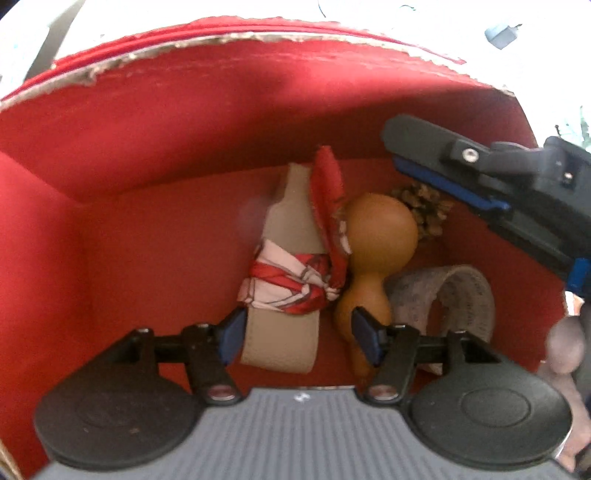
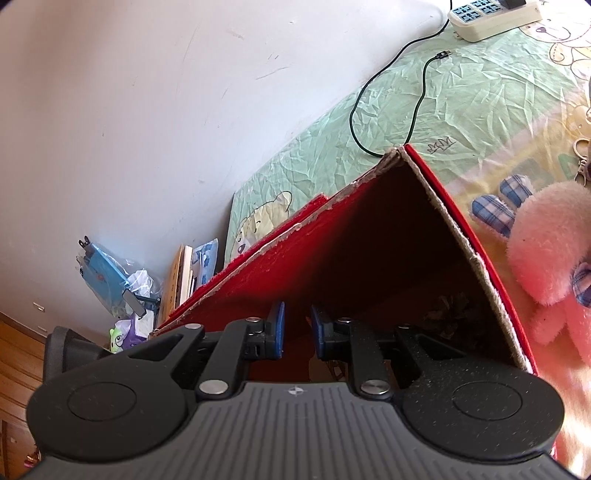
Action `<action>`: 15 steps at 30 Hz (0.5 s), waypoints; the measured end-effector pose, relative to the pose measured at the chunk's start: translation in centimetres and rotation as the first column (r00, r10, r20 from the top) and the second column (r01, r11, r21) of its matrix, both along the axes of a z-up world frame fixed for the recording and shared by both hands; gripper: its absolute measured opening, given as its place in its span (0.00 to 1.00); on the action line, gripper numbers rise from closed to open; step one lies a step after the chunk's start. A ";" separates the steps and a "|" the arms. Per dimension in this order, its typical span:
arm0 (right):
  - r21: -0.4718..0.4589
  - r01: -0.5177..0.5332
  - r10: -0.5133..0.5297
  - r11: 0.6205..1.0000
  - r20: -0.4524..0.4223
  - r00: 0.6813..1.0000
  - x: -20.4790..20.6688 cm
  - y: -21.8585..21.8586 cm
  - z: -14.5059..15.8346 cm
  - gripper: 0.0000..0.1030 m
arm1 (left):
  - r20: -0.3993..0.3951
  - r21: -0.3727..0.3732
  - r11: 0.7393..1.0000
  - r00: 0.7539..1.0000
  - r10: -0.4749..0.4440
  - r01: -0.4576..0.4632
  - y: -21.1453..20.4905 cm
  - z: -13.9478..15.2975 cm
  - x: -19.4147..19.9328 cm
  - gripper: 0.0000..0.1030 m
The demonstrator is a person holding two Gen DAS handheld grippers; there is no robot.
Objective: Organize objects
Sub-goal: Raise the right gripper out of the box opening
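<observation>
Bed w/ a crinkled green cartoon-bear sheet (image 2: pixel 461 92) against a scuffed white wall (image 2: pixel 147 110); a red-lined cardboard box w/ torn edges (image 1: pixel 184 129) sits on it.

Right wrist view, left to right: clutter on the floor by the wall, incl. a blue packet in clear plastic (image 2: pixel 105 275), then some upright books (image 2: pixel 184 273), then the box's open corner, a thin black cable (image 2: pixel 388 96) looping over the sheet, a white power strip (image 2: pixel 495 16) top right, and a fluffy pink plush toy (image 2: pixel 546 258) just beside the box's right wall.

Inside the box, left wrist view, left to right: the floor's left part is bare. Near the middle lies a flat beige bottle-shaped piece w/ a red-and-white scarf knotted round it (image 1: pixel 291 254), long axis running near-to-far, neck pointing at the far wall. Touching its right side is a smooth tan gourd-shaped figure (image 1: pixel 376 236), round end far, narrow end near. Behind that, a brown pine cone (image 1: pixel 424 206) in the far right corner, partly hidden. Right of the gourd, a curled grey printed strip (image 1: pixel 454 295).

Left hand-held gripper (image 1: pixel 297 338) points down into the box, jaws about half open, straddling the beige piece's near end & the gourd's narrow end; pads don't look to be pressing on either. Right hand-held gripper (image 2: pixel 297 334) reaches over the box's right wall, jaws nearly closed w/ a slim gap, nothing btw them.
</observation>
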State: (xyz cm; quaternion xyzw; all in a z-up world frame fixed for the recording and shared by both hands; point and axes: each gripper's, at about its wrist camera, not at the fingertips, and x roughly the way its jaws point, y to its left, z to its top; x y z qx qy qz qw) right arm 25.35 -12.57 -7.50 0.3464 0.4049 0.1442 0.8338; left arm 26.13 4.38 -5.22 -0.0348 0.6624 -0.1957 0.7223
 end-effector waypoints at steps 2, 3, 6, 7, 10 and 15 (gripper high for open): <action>0.000 -0.001 0.001 1.000 0.000 1.000 0.0 0.0 0.0 0.19 | -0.013 -0.025 1.000 1.000 0.001 -0.002 0.0 0.0 -0.1 0.62; -0.001 -0.001 0.001 1.000 0.002 1.000 0.0 0.0 0.0 0.19 | -0.010 -0.022 1.000 1.000 0.002 -0.002 0.0 0.1 -0.2 0.62; -0.002 0.001 -0.001 1.000 0.002 1.000 -0.1 0.0 0.1 0.19 | -0.025 -0.047 0.999 1.000 0.013 -0.014 -0.2 0.3 -0.7 0.64; -0.003 0.002 -0.002 1.000 0.001 1.000 -0.1 0.0 0.1 0.19 | -0.023 -0.050 0.999 1.000 0.009 -0.010 -0.5 0.3 -0.9 0.64; -0.010 -0.003 0.003 1.000 -0.003 1.000 -0.1 0.1 0.2 0.19 | 0.057 0.032 0.999 0.998 -0.009 0.007 -2.6 1.2 -1.6 0.63; -0.037 -0.009 0.009 0.999 0.005 1.000 -0.2 0.3 0.3 0.19 | 0.146 0.097 0.995 0.989 0.003 -0.017 -2.9 2.4 -2.8 0.65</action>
